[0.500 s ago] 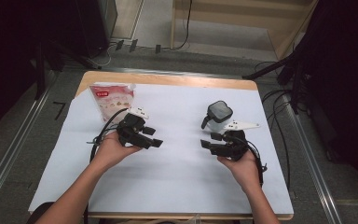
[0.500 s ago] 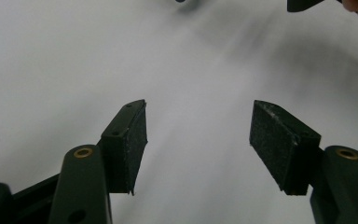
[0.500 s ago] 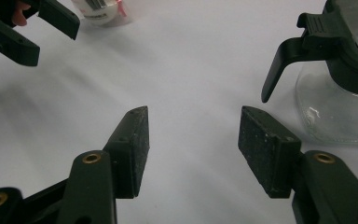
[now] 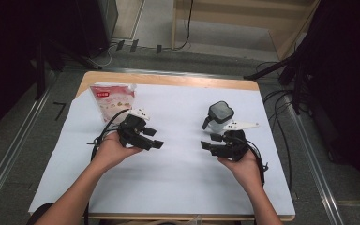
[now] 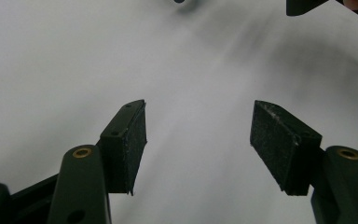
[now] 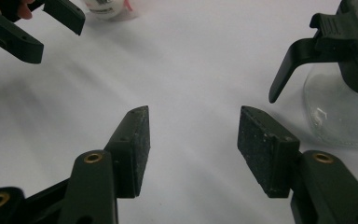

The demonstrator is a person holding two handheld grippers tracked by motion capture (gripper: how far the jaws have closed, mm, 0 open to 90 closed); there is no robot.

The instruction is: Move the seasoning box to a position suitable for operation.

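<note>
Inspecting the table, we find both tools idle above the white sheet with nothing in either. The left gripper has its jaws spread wide over bare sheet, and its own view confirms clean pads with only paper between them. The right gripper is likewise agape and empty, its jaws pointing toward the centre of the table.

The nearest thing to the right gripper is the glass jug, standing upright at about one o'clock from it, close but not touching. In the right gripper view the jug's black handle curves down toward the sheet at roughly two o'clock from the jaws, with the clear belly just beyond the right-hand pad. The red-and-white pouch lies flat at about eleven o'clock from the left gripper, near the far left corner of the table.

Risks as we judge them: the jug is glass, tall for its base and top-heavy under its dark lid, so a sideways brush from the right jaw could tip or skate it on the smooth paper. Pinching the round wall instead of the handle invites slip. The pouch is limp; a one-corner grab could fold it or spill the contents. The trailing cable by the left hand lies near the pouch and could drag it.
</note>
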